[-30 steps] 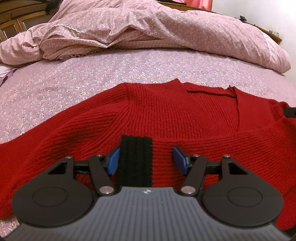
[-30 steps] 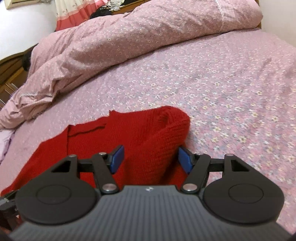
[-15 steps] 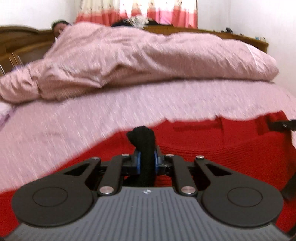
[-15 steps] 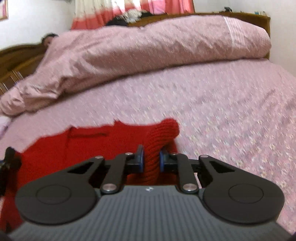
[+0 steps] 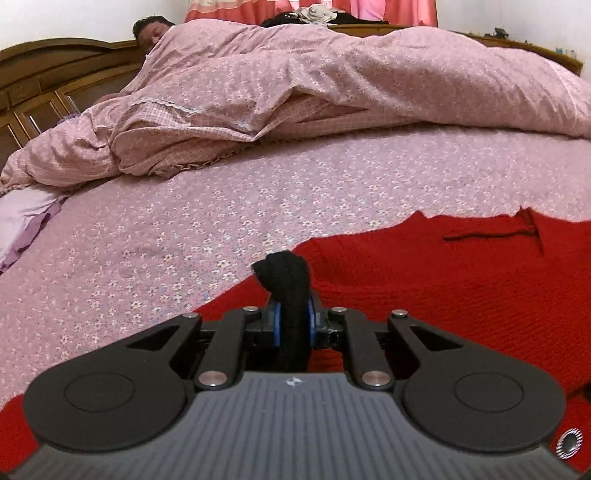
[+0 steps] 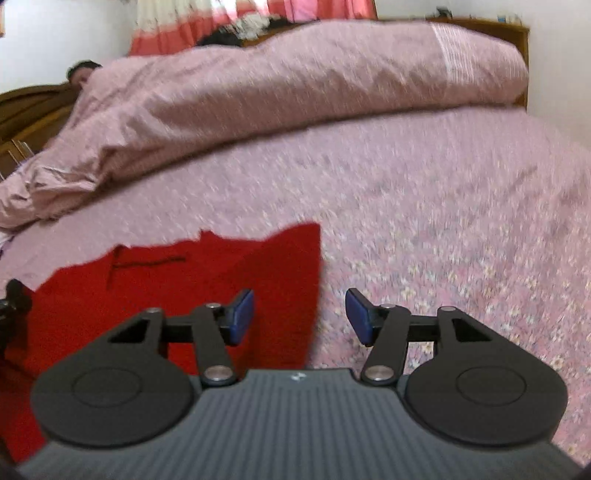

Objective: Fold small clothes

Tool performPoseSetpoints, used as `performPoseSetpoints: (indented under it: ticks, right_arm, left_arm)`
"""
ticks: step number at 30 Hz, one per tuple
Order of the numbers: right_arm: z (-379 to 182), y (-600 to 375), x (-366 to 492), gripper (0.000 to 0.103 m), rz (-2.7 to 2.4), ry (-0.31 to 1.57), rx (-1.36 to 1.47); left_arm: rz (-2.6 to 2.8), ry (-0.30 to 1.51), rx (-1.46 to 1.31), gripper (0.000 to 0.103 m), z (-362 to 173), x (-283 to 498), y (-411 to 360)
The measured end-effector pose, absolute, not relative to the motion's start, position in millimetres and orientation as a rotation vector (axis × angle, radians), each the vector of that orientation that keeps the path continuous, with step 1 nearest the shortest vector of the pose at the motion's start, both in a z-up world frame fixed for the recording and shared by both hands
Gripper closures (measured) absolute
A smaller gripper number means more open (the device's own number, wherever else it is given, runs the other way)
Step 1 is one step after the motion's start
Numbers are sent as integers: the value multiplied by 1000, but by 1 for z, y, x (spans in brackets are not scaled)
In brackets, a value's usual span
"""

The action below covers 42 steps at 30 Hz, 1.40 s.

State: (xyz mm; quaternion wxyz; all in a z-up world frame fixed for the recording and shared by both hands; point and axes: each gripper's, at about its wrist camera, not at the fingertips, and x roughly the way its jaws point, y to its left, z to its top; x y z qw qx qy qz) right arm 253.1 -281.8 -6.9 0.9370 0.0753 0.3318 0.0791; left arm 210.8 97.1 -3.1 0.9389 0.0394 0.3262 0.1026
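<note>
Since a second ago both grippers have lifted from the flat red sweater (image 5: 424, 280), and the views now take in the far end of the bed. No boxes or baskets appear in either view; the sweater lies straight on the flowered bedsheet (image 5: 221, 206).

From the left wrist, the left gripper (image 5: 293, 325) points gently downward, and its blue pads pinch the sweater's black cuff (image 5: 286, 280) tight, the cuff bunching up above them at twelve o'clock. Red knit spreads from the gripper toward three o'clock, its neckline near two o'clock.

From the right wrist, the right gripper (image 6: 299, 314) tilts down about the same. Its jaws are opening; the pads stand apart and press on nothing, though the sweater's right edge (image 6: 310, 280) runs up through the gap between them. Most of the sweater sits toward nine and ten o'clock, bare sheet toward three.

Only the left view shows the cuff grip and a pale purple cloth (image 5: 26, 221) at nine o'clock. Both show the heaped quilt (image 5: 332, 81) at twelve o'clock, with a person's head (image 5: 147, 31) at its eleven o'clock end. The right view is blurred.
</note>
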Motion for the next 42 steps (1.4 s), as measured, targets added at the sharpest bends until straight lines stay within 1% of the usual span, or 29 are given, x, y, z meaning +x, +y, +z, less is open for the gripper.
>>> performPoseSetpoints:
  ticks: [5, 6, 7, 8, 9, 11, 14, 18, 19, 20, 22, 23, 26, 29, 34, 40, 42]
  right_arm:
    - [-20, -274, 264, 46, 208, 743, 192]
    - [-22, -271, 263, 52, 217, 734, 183]
    - [-22, -269, 261, 64, 225, 721, 174]
    - [-20, -268, 259, 78, 220, 703, 165]
    - [-17, -271, 256, 85, 209, 684, 170]
    - [-13, -280, 251, 86, 193, 648, 210]
    - [-14, -286, 251, 87, 138, 637, 191]
    - [-24, -297, 257, 89, 48, 648, 193]
    - [-25, -300, 258, 89, 26, 650, 185]
    - [-26, -301, 259, 90, 15, 662, 171]
    - [-28, -307, 259, 89, 28, 686, 179]
    - [-28, -309, 256, 88, 39, 689, 189]
    - [-19, -312, 247, 87, 52, 684, 213]
    - [-6, -305, 234, 86, 86, 664, 199]
    - [14, -278, 209, 86, 220, 638, 136]
    - [-3, -255, 207, 87, 230, 718, 41]
    - [-12, -255, 211, 90, 210, 747, 40]
  left_arm:
    - [175, 629, 76, 87, 7, 207, 91]
    - [169, 616, 74, 87, 11, 205, 89]
    - [162, 602, 69, 87, 15, 204, 88]
    - [157, 590, 63, 87, 18, 203, 87]
    - [153, 579, 58, 87, 21, 204, 87]
    - [147, 572, 57, 87, 21, 209, 88]
    - [136, 592, 24, 87, 11, 224, 90]
    - [124, 636, 19, 83, -9, 240, 92]
    - [131, 638, 40, 76, -11, 241, 91]
    - [144, 639, 67, 65, -13, 240, 90]
    - [187, 634, 121, 50, -12, 237, 89]
    - [199, 628, 135, 47, -11, 234, 90]
    - [197, 630, 129, 43, -1, 226, 99]
    - [193, 628, 93, 40, 12, 213, 109]
    - [157, 621, 69, 40, 23, 188, 105]
    - [76, 663, 63, 40, 2, 175, 87]
    - [88, 703, 59, 40, -12, 181, 83]
